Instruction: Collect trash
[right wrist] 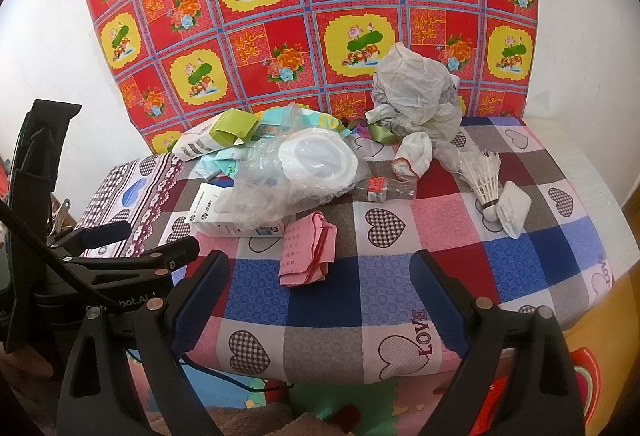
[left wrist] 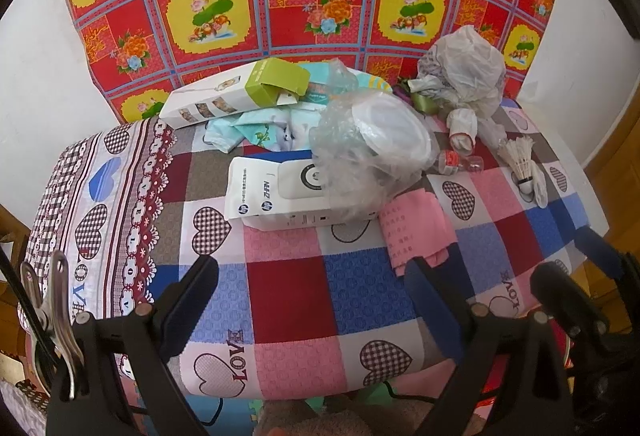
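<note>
Nothing looks collected yet. On the checked heart-print tablecloth [right wrist: 400,276] lie a crumpled white plastic bag [right wrist: 416,92], a white printed carton [right wrist: 216,216] and a folded pink paper [right wrist: 308,252]. Left gripper [left wrist: 312,276] and right gripper [right wrist: 320,272] hover spread, empty.

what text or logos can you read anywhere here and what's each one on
"LOVE": tablecloth, by the hearts, in several places.
"hp" logos: white box; its smaller print is unreadable.
"bot.AI", start hidden: left gripper's body.
Pink paper: printed characters, too small.
Small bottle: red label, blurred.
</note>
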{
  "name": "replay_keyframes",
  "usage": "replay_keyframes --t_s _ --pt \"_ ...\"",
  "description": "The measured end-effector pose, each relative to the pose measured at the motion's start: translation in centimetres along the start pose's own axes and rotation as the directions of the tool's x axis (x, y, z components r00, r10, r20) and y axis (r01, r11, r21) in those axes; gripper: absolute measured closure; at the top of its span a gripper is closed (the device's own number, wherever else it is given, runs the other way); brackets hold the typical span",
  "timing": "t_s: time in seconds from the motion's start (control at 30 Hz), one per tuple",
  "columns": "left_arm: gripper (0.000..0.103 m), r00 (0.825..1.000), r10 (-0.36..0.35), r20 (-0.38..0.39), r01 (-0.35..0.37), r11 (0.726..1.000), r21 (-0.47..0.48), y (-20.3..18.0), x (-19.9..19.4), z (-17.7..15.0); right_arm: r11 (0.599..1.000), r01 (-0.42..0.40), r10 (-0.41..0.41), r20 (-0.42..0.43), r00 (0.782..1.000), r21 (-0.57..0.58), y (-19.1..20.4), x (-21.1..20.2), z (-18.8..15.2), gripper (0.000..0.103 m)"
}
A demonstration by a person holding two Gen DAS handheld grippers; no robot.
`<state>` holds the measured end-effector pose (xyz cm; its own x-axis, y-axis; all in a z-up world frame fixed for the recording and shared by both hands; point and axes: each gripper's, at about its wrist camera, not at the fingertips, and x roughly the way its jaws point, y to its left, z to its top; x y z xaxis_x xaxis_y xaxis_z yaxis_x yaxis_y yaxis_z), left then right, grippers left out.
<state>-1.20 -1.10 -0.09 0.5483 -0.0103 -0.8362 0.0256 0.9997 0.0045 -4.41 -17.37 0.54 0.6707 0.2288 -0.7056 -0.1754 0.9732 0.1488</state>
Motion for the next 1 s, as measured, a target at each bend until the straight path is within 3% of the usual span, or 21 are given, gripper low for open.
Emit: replay_keyframes --t_s 1.0 --pt "0.006 1.0 0.012 -0.015 -0.012 0.999 -0.043 0.03 0.77 0.35 1.0 0.0 0.0 0.003 1.0 -0.013 -0.29 -0.08 0.3 0.009"
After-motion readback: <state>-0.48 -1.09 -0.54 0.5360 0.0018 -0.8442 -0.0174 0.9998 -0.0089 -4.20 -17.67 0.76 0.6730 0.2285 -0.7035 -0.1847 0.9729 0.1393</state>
